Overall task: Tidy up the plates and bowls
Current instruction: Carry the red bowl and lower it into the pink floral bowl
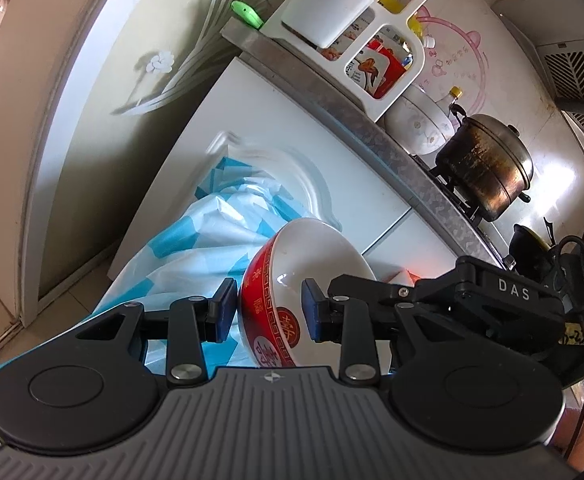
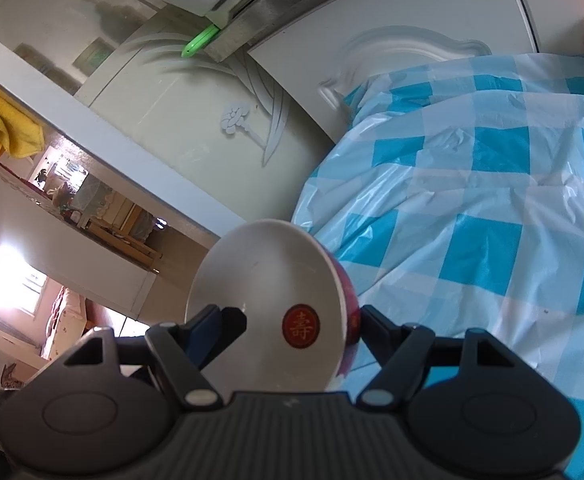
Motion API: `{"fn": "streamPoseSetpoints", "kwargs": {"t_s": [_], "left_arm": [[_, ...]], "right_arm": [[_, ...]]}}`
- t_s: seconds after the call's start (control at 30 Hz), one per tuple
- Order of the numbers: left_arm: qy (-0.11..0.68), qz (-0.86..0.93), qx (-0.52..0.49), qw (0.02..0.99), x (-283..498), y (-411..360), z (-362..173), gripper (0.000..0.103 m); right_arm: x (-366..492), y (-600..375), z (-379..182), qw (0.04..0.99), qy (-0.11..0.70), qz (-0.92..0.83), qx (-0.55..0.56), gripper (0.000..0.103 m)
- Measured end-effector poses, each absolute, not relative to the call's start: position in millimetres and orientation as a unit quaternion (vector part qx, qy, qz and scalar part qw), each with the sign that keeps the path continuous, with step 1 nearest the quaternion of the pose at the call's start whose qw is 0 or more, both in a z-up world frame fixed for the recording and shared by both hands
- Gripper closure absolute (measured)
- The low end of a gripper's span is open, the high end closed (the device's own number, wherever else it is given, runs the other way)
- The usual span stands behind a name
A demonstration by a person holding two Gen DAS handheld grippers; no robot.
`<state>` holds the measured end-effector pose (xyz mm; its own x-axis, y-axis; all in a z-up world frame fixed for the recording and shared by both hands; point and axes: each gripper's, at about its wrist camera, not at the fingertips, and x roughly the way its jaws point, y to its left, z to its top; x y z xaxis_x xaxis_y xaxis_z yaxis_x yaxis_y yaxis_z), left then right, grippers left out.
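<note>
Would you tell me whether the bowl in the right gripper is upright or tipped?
Tipped on its side: the bowl faces the camera with its white inside and red medallion, rim between the right gripper fingers.

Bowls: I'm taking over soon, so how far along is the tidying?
Done: nothing stacked shows. In hand: left gripper clamps a red bowl, right gripper a medallion bowl, both held off the checked cloth. Left: setting both down.
</note>
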<state>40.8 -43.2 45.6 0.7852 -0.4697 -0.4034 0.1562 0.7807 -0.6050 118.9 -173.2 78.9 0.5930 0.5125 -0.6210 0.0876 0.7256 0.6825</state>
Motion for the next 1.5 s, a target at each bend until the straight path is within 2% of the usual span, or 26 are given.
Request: {"fn": "streamPoseSetpoints", "kwargs": {"t_s": [0.43,0.9,1.2,1.5], "left_arm": [[0.257,-0.189,-0.282,0.905,10.3,-41.7,69.5,0.068],[0.259,-0.212,-0.249,0.909,-47.6,-47.1,91.8,0.067],[0.289,-0.216,-0.200,0.911,-81.2,-53.1,79.3,0.067],[0.298,-0.213,-0.158,0.917,-90.2,-61.0,73.7,0.068]], "right_arm": [[81.8,-171.3,114.0,0.830,0.405,0.130,0.360,0.027],[-1.2,-170.9,148.6,0.834,0.374,0.129,0.385,0.027],[-57.4,-160.2,149.2,0.833,0.364,0.118,0.399,0.028],[-88.7,-162.8,114.4,0.811,0.365,0.085,0.449,0.028]]}}
